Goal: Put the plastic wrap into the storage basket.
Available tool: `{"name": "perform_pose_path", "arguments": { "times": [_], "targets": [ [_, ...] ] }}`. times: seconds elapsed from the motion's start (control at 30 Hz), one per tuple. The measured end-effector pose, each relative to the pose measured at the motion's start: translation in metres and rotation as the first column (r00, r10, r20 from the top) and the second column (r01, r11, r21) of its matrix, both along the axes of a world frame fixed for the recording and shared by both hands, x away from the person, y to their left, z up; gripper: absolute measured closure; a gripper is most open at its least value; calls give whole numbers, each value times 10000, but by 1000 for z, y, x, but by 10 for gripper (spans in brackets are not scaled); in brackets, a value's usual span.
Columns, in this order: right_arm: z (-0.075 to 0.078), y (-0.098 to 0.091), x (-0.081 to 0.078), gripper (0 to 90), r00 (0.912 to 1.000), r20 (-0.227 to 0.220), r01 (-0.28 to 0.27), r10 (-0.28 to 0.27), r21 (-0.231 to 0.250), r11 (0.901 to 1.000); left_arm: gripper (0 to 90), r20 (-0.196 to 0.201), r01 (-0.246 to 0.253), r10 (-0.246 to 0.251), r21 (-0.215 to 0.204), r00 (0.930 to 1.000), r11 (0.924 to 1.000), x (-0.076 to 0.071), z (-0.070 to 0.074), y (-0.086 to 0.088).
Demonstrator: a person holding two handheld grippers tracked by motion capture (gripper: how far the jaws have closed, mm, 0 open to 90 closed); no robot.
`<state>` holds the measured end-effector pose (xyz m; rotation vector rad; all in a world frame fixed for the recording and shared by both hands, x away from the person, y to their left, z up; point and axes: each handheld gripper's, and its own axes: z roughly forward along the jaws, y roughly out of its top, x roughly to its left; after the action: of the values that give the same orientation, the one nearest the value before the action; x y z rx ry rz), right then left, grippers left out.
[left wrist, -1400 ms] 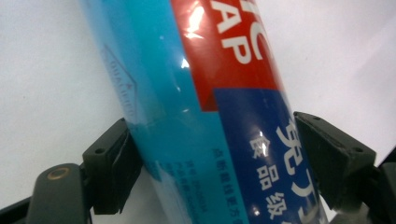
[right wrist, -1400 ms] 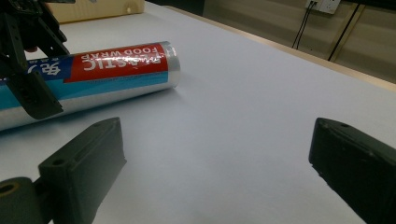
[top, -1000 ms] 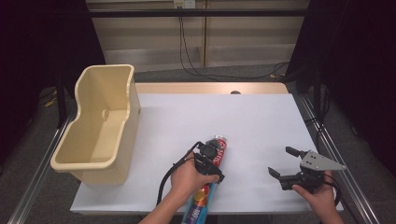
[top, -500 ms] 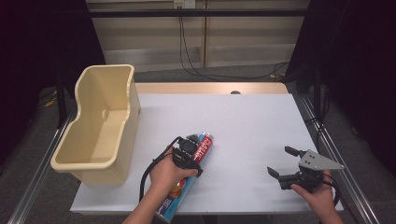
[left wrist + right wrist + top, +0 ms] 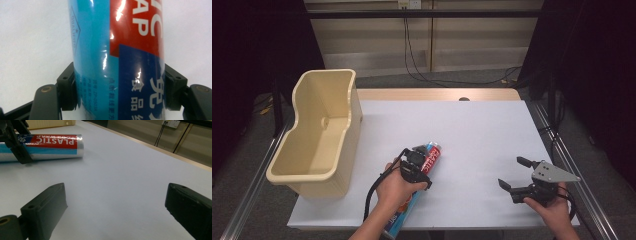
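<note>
Leftward since half a second ago, the left gripper (image 5: pixel 421 162) carries the plastic wrap roll (image 5: pixel 428 159), jaws clamped on its middle, toward the beige bin (image 5: pixel 339 137) at nine o'clock. Right gripper (image 5: pixel 518 175) hovers at three o'clock over the white table (image 5: pixel 482 135), jaws wide, empty.

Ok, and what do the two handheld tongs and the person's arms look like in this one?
Both are black. The left tongs have blocky black jaw pads with brass-coloured pivot pins behind them, and a black cable looping back past the wrist. The right tongs have the same blocky pads and carry a grey three-cornered plate on top. The forearms are bare; no sleeves show.
</note>
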<state>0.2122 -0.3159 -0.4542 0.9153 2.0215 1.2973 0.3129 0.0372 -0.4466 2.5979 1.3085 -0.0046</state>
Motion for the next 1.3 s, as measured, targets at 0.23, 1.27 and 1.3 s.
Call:
{"name": "perform_pose_path", "arguments": {
  "times": [0.23,1.27,1.3],
  "targets": [
    [0,-1,1,30,10000,26,-17,17,73,10000,322,-108,-393,390,-301,9992,9988,9,19,22],
    [0,2,1,28,10000,57,-81,81,16,10000,309,539,-1401,1416,-319,9885,9896,10,-4,48],
    [1,2,1,29,9999,58,-91,91,23,10000,305,597,-1415,1424,-192,9880,9898,10,-4,47]
  ]
}}
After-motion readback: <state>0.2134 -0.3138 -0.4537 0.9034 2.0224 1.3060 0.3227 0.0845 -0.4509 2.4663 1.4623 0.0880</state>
